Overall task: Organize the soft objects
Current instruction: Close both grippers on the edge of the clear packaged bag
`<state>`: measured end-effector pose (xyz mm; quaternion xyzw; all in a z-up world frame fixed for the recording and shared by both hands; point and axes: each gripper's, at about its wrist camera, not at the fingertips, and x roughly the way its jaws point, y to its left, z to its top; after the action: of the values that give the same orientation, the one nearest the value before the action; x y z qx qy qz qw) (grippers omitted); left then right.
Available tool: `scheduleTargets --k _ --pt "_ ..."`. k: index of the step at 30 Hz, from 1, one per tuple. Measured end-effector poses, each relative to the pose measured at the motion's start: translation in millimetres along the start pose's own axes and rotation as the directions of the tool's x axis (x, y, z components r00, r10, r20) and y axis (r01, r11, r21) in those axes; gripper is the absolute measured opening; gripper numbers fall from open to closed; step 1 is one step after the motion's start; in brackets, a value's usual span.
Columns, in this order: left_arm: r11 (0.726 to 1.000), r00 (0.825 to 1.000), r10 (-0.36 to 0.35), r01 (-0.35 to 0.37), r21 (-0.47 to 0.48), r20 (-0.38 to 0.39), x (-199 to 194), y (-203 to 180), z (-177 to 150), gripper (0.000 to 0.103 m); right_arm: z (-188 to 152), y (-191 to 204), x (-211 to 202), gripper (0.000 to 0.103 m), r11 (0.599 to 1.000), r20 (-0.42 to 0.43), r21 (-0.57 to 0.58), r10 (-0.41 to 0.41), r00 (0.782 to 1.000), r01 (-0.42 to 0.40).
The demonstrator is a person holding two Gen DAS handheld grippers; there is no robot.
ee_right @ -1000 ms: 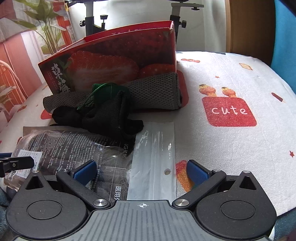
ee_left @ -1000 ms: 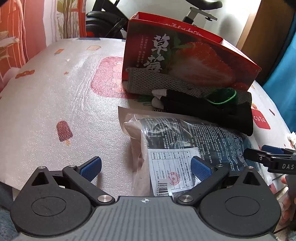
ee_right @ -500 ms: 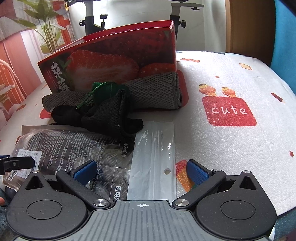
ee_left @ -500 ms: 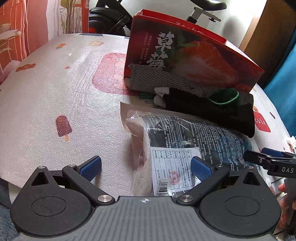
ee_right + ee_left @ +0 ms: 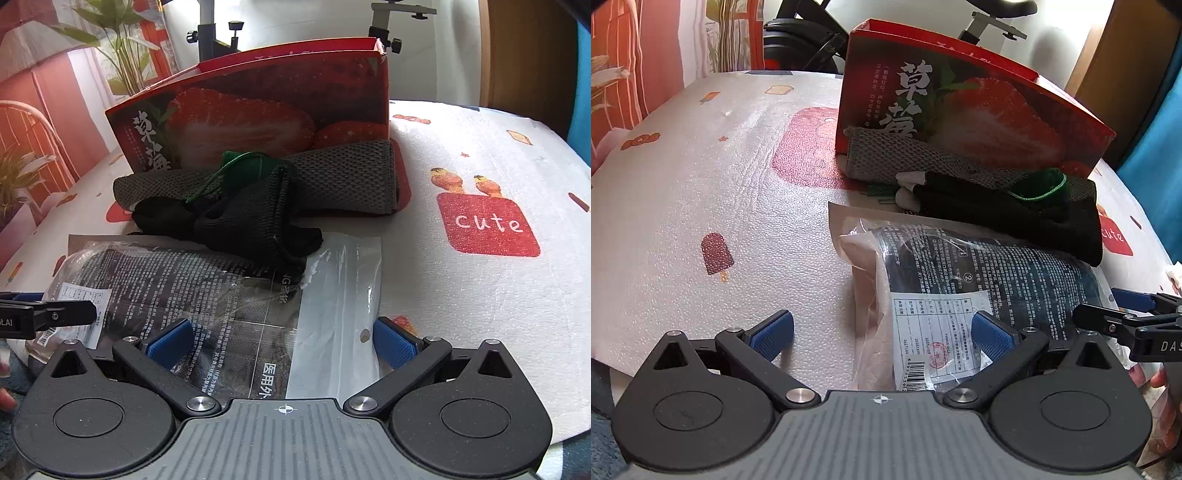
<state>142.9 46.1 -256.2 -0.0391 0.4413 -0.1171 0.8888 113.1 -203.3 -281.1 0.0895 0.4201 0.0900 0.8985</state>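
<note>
**Both grippers poised wide at the bagged item**

Left wrist view: left gripper (image 5: 882,332) is spread wide, holding nothing. The clear plastic bag w/ dark printed insert (image 5: 960,280) lies on the ice-lolly-print table cover (image 5: 701,192), its near corner between the blue pads (image 5: 991,334). Black knit glove (image 5: 1015,210) and grey mesh cloth (image 5: 886,162) sit beyond, against the red strawberry-print carton (image 5: 960,110), prob. the intended bin.

Right wrist view: right gripper (image 5: 282,341) is equally wide, empty, straddling the bag's clear flap end (image 5: 340,280). The glove's cuff overlaps the bag.
</note>
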Motion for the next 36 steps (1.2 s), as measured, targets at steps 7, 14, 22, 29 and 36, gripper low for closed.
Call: scheduleTargets --k 7,14,22,29,36 --pt "1.000 1.000 -0.021 0.021 0.009 -0.001 -0.2 1.0 -0.1 0.103 -1.8 5.9 -1.2 0.103 0.997 -0.007 -0.025 0.069 0.998 -0.070" --pt "0.998 0.998 -0.064 0.064 0.017 0.004 -2.6 -1.5 -1.9 0.095 -2.3 12.9 -4.5 0.077 0.989 -0.006 -0.052 0.139 0.990 -0.139" --pt "0.982 0.994 -0.101 0.105 -0.158 0.037 -11.1 30.8 1.8 0.060 -2.4 5.8 -5.5 0.066 0.990 0.007 -0.019 0.136 0.991 -0.136" --pt "0.978 0.991 -0.126 0.130 -0.165 0.034 -11.2 29.8 3.3 0.056 -1.3 5.6 -5.4 0.065 0.990 0.003 -0.016 0.143 0.990 -0.142" --pt "0.986 0.991 -0.122 0.128 -0.105 0.060 -29.6 23.8 14.9 0.054 4.7 8.0 -10.3 0.062 0.976 -0.018 0.016 0.219 0.976 -0.219"
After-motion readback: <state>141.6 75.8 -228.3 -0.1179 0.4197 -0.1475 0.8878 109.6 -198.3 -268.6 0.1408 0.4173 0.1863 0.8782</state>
